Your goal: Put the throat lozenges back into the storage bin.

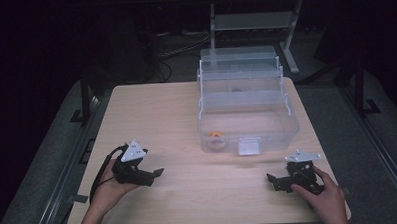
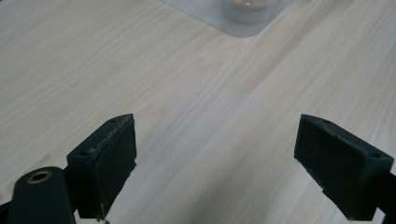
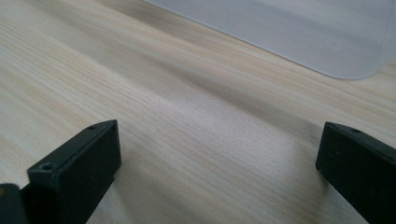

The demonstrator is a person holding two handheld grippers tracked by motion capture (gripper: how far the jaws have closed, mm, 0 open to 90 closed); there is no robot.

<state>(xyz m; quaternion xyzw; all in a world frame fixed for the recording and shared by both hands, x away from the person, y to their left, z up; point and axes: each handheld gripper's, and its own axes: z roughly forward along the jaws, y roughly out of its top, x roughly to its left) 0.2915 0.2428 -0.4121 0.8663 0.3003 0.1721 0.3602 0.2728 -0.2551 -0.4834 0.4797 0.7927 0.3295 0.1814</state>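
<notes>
Clear plastic box (image 1: pixel 246 115), centre right: probably light, stiff, slippery; best gripped at front latch (image 1: pixel 248 146); left gripper (image 1: pixel 156 174) and right gripper (image 1: pixel 272 181) wide, empty

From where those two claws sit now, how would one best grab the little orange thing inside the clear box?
Probably from straight above. The small orange object lies on the floor of the clear box, near its front left corner, and the walls block any sideways reach. The open left gripper is nearer; I'd lower it over the rim and pinch across the object's top edge.
</notes>
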